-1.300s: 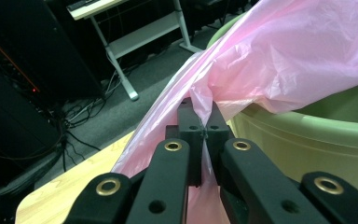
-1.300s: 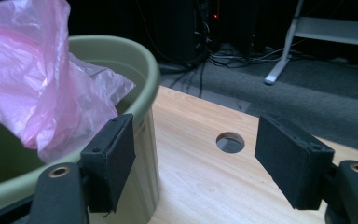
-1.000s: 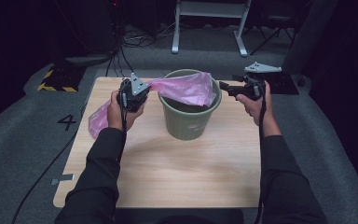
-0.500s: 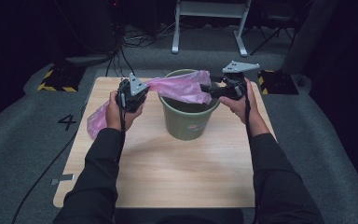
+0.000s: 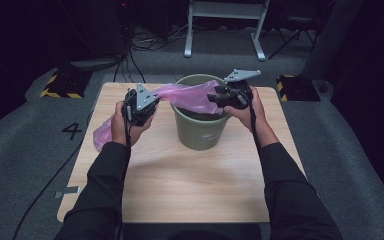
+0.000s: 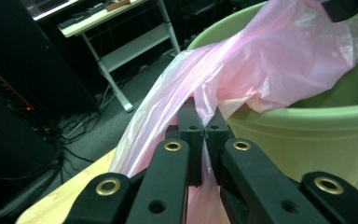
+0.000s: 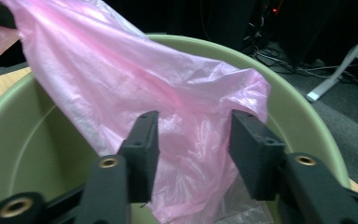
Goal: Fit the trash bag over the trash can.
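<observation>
From the high view, a green bucket [image 5: 200, 117] stands near the middle of a wooden desk [image 5: 180, 185], and a thin pink plastic bag [image 5: 185, 95] is stretched across its mouth so it can be opened out as a liner. The left tool [image 5: 147, 105] sits just left of the bucket, clamped on the bag; it anchors 1 end so the film stays taut, while the bag's tail hangs down to the desk left of the bucket. The right tool [image 5: 219, 97] hovers over the bucket's right rim, reaching for the bag's loose end, which droops inside the bucket. In the left gripper view, the left tool [image 6: 204, 133] has its 2 jaws pressed tight together on a gathered fold of the bag [image 6: 242, 70], just outside the bucket's wall [image 6: 307, 135]; pinching a bunched fold likely keeps the slippery film from sliding free. In the right gripper view, the right tool [image 7: 193, 140] stands partly apart, its jaws just closing in, with the bag's [image 7: 168, 102] crumpled end lying between them above the bucket's hollow [image 7: 32, 154]; neither pad visibly presses the film yet, so the second hold seems unfinished.
</observation>
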### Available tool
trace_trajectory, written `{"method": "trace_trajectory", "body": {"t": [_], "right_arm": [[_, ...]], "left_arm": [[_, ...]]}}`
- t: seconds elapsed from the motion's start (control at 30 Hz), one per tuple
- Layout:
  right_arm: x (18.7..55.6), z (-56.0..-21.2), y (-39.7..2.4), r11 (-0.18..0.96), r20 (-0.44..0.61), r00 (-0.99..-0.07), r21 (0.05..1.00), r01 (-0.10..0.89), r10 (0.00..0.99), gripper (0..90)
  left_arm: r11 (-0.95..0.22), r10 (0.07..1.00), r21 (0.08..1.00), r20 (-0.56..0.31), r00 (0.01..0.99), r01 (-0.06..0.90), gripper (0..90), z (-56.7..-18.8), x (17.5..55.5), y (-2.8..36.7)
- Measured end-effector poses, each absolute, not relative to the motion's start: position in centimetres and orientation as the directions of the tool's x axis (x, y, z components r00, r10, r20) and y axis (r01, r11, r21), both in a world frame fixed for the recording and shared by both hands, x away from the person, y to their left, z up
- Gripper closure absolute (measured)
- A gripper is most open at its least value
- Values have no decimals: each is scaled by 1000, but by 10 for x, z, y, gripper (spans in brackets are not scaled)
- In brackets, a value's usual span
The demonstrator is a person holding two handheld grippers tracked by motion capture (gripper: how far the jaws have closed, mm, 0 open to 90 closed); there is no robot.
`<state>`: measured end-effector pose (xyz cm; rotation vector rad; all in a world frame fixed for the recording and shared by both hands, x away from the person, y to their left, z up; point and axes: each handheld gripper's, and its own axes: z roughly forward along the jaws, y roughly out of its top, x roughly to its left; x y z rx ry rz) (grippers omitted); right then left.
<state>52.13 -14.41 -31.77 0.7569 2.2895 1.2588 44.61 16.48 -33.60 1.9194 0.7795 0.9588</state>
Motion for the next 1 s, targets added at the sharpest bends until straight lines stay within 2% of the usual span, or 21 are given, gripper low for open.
{"method": "trace_trajectory", "body": {"t": [0.2,0.33,0.57,0.7,0.73,0.77,0.8,0.83,0.87,0.9,1.0], "right_arm": [[517,-310,-151,414,-86,-777,879,236,624,405],[512,-298,-151,388,-116,-746,899,202,656,342],[513,-292,-140,393,-144,-724,901,186,674,333],[514,-292,-132,414,-160,-723,890,188,672,358],[517,-294,-128,435,-171,-717,878,200,676,426],[517,-294,-128,435,-171,-717,878,200,676,426],[521,-296,-126,447,-170,-714,868,219,679,483],[521,-296,-126,447,-170,-714,868,219,679,483],[523,-300,-122,489,-209,-699,842,226,684,547],[523,-300,-122,489,-209,-699,842,226,684,547],[527,-308,-115,547,-240,-715,804,233,657,632]], "left_arm": [[-458,798,874,325,508,160,897,-336,445,170],[-464,785,872,324,529,155,897,-336,445,166],[-512,736,850,362,571,122,897,-336,443,148],[-510,731,852,357,582,117,897,-336,443,146],[-492,734,863,343,586,112,897,-336,441,147],[-492,734,863,343,586,112,897,-336,441,147],[-491,731,866,350,586,95,897,-335,437,148],[-491,731,866,350,586,95,897,-335,437,148],[-493,729,866,355,586,89,897,-335,436,147],[-504,726,860,373,578,79,897,-335,434,146],[-516,712,855,397,579,49,897,-333,428,144]]}}
